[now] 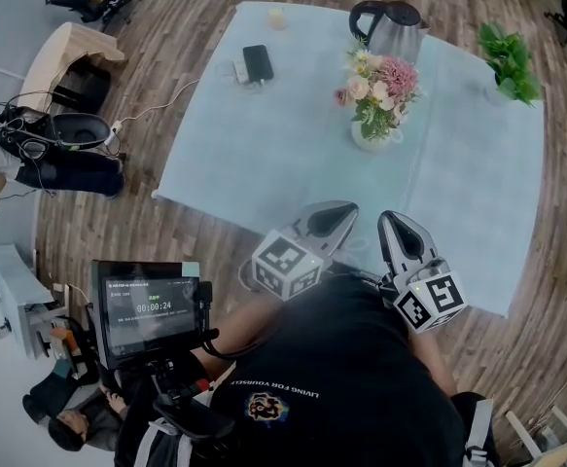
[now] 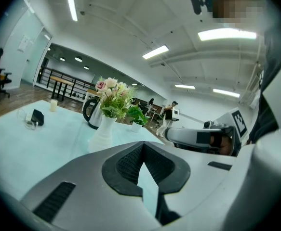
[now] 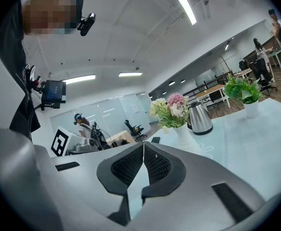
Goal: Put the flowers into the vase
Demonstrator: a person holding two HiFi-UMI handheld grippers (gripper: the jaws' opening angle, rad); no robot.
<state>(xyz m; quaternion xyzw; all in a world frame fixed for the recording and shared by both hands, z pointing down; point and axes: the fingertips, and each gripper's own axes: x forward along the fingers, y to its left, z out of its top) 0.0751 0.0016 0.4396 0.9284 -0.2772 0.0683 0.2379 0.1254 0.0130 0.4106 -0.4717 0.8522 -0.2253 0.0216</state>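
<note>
Both claws are shut and empty. Your left claw (image 1: 344,210) and right claw (image 1: 392,222) hover side by side at the near edge of the surface (image 1: 264,154), pads pressed together with nothing between them. The flowers (image 1: 378,84) already stand in the white vase (image 1: 369,136), mid-surface and well apart from you. Their stems are upright with blooms on top, so the long axis is vertical. It looks done to me. If you do adjust them, they're light, soft and easily crushed. Pinch the stems gently, just above the rim, and mind the vase, which may tip.
</note>
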